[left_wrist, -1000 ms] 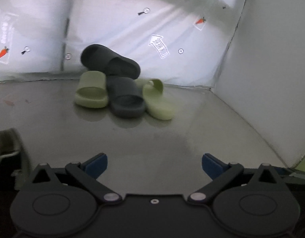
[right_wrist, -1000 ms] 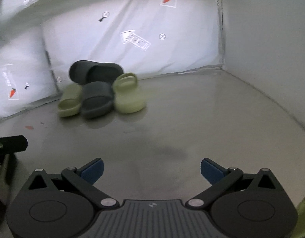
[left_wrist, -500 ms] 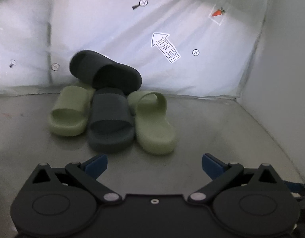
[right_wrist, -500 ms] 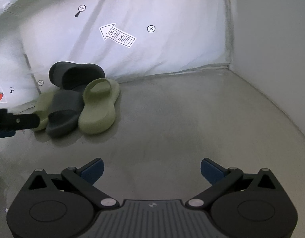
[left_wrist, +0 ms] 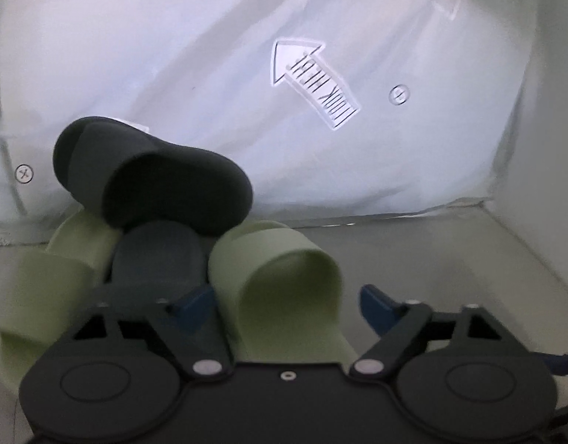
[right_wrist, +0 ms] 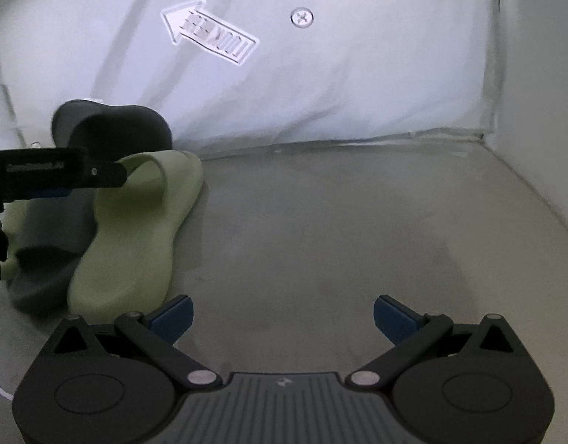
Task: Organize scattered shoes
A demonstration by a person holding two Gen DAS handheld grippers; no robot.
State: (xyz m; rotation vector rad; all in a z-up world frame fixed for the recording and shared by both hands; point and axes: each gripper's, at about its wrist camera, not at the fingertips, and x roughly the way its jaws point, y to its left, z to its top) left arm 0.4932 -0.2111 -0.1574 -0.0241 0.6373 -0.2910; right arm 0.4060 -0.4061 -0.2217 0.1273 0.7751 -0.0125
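Observation:
Four slides lie piled by the back sheet. A dark grey slide [left_wrist: 151, 181] rests on top, tilted. Below it sit a left green slide [left_wrist: 43, 288], a second dark grey slide [left_wrist: 158, 255] and a right green slide [left_wrist: 284, 288]. My left gripper [left_wrist: 284, 305] is open, its blue fingertips on either side of the right green slide's strap. In the right wrist view the same green slide [right_wrist: 136, 233] lies at the left, with the left gripper's body [right_wrist: 54, 177] over it. My right gripper [right_wrist: 282, 318] is open over bare floor, just right of that slide's heel.
A white sheet with a "LOOK HERE" arrow [left_wrist: 313, 85] hangs behind the pile. A white wall [right_wrist: 543, 92] closes the right side. Grey floor [right_wrist: 358, 222] stretches right of the slides.
Both grippers have moved forward toward the pile. The left one now straddles the right green slide, and the right one has closed in beside its heel. Both stay open.

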